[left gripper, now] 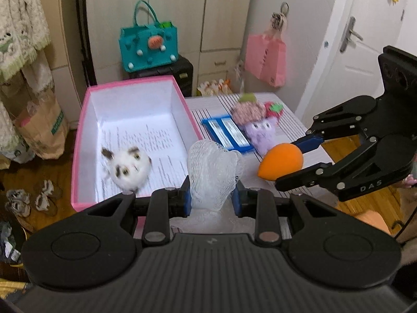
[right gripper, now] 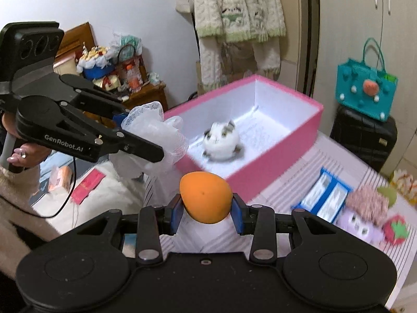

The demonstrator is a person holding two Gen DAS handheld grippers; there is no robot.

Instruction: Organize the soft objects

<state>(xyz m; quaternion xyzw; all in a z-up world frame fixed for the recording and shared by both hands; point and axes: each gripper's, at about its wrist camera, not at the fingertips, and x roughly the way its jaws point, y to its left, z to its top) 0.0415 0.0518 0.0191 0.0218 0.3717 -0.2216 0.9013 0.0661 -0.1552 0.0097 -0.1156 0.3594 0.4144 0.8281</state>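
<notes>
Cream cupboard doors [left gripper: 179, 13] and a white door [left gripper: 365, 52] close off the back of this small room, with knitwear [right gripper: 234, 13] hanging on the wall to one side. Below them stands the worktop [left gripper: 294, 120], covered in a striped white cloth. Biggest thing on it is the pink box [left gripper: 79, 156], open-topped and white inside, and everything else is easiest placed from that box.

Inside the box, toward its near end, lies a white plush cat [left gripper: 129, 168] with dark patches. Behind the box, a teal felt bag [left gripper: 148, 45] sits on a black case [right gripper: 362, 135]. To the box's right on the worktop lies a blue packet [left gripper: 226, 133], and just beyond that a cluster of three soft toys: a purple plush [left gripper: 259, 134], a pink knitted one [left gripper: 247, 112] touching it, and a strawberry plush [left gripper: 273, 109].

At the box's near right corner, the left gripper [left gripper: 212, 195] has its fingers narrowed onto a white mesh puff [left gripper: 211, 172], pinching its lower part so the rest fans upward. Just right of it, the right gripper [right gripper: 207, 212] has its fingers clamped on an orange egg-shaped sponge [right gripper: 206, 198], held clear of the worktop beside the box's near wall. A hand [right gripper: 19, 154] grips the left tool's handle.
</notes>
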